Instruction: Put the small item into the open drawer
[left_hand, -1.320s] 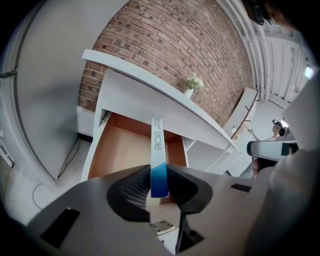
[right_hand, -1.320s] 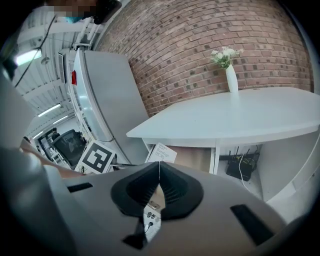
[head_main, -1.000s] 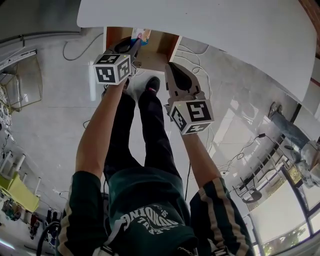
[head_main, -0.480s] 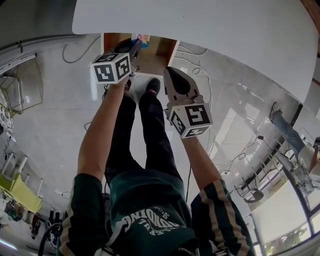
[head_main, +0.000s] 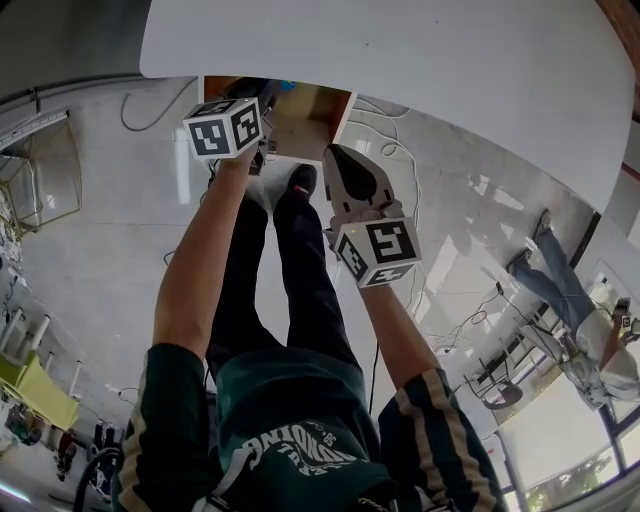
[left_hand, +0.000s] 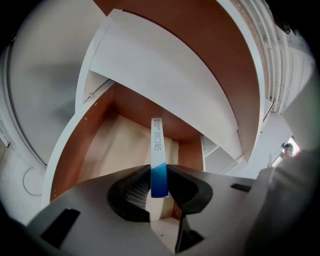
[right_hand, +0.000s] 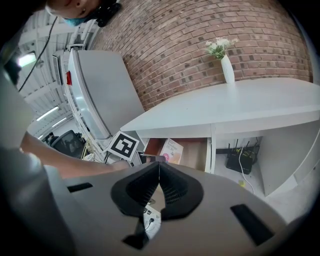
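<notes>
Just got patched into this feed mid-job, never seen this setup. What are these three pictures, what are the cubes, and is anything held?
No robot here: a person holds a hand-held gripper in each hand; the marker cubes are part of them. The head view looks down from the person's head at their arms and legs. The other two views ride on the grippers, looking along the jaws. The left hand-held gripper is shut on a slim white and blue box, edge-on, aimed into the open drawer under the white desk. The right hand-held gripper has its jaws together with nothing between them. On the desk stands a white vase of flowers by the brick wall.
</notes>
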